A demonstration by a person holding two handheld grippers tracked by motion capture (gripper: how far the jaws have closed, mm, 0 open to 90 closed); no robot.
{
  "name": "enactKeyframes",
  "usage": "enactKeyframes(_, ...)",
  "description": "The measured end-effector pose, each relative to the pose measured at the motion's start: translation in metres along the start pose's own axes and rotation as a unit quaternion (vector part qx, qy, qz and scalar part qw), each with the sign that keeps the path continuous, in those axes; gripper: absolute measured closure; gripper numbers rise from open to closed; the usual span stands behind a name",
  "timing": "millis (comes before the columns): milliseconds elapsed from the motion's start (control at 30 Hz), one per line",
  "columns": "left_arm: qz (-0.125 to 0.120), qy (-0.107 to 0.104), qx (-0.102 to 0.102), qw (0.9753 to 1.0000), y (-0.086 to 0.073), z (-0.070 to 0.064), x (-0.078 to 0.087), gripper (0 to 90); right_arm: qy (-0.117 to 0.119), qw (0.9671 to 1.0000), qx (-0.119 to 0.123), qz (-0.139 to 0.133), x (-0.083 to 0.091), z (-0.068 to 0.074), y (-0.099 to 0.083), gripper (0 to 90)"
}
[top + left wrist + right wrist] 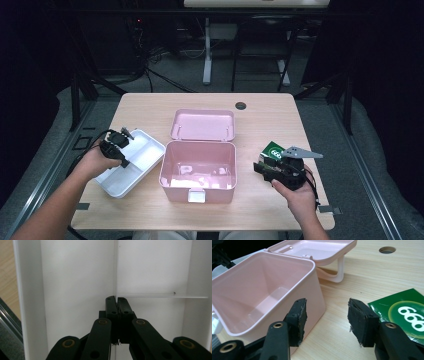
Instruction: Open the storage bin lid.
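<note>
Black jaws of my left gripper [116, 302] are pinched together on the thin middle divider of the white tray [145, 142], so I have that tray in hand near the desk's left edge, just beside the pink box [172, 167]. My right gripper [325, 317] stands with its jaws apart and nothing between them, hovering near the desk's right edge, with the green packet [407, 312] lying flat just beyond its right jaw and the box's near corner past its left one. As I judge it, the work is at an early stage: the box stands open at the desk's middle, its lid [202, 124] folded back toward the far edge, and its inside looks bare, so the tray has yet to go in and the packet is untouched. From the high view I get the whole layout, both hands and the tray sitting askew to the box. My left gripper view adds what that cannot: the exact grip on the divider and a cross wall [162, 296] splitting the tray's compartments. My right gripper view shows the packet's white print and the lid's white handle [338, 270].
</note>
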State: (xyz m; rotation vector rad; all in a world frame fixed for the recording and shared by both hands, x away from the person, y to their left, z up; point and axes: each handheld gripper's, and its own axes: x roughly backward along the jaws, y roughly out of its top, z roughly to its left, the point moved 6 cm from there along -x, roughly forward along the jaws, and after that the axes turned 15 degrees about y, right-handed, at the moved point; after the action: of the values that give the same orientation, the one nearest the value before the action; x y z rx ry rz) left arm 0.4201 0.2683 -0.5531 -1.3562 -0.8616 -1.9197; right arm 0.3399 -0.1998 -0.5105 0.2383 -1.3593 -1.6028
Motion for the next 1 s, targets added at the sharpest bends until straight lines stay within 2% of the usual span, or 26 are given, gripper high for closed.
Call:
enactKeyframes(167, 0.008, -0.008, 0.003, 0.9999, -0.001, -0.006, -0.016, 89.4, -0.003, 1.0000, 0.001, 0.001, -0.001, 0.000, 0.000, 47.0)
enactKeyframes(267, 0.011, -0.018, 0.012, 0.9997, -0.002, -0.010, -0.027, 89.4, -0.008, 1.0000, 0.004, 0.001, -0.002, -0.001, 0.000, 46.6)
enactKeyframes(333, 0.014, -0.015, 0.013, 0.9997, -0.002, -0.010, -0.031, 89.4, -0.003, 1.0000, 0.003, 0.000, -0.003, -0.001, 0.000, 46.6)
enactKeyframes(467, 0.012, -0.015, 0.017, 0.9997, -0.003, -0.011, -0.037, 89.4, -0.002, 1.0000, 0.001, 0.002, -0.004, -0.001, 0.000, 46.6)
enactKeyframes(567, 0.010, -0.018, 0.018, 0.9996, -0.004, -0.012, -0.041, 89.4, -0.003, 1.0000, 0.009, -0.002, -0.004, -0.001, 0.001, 46.5)
enactKeyframes(767, 0.000, -0.026, 0.032, 0.9991, -0.007, -0.011, -0.044, 88.0, -0.007, 0.9997, 0.019, 0.011, -0.006, -0.002, 0.002, 44.6)
enactKeyframes(933, -0.015, -0.026, 0.037, 0.9989, -0.010, -0.011, -0.040, 74.0, -0.014, 0.9994, 0.022, 0.023, -0.005, -0.003, 0.003, 44.1)
enactKeyframes(1000, -0.026, -0.021, 0.038, 0.9987, -0.011, -0.012, -0.036, 68.6, -0.024, 0.9991, 0.022, 0.027, -0.003, -0.005, 0.006, 43.3)
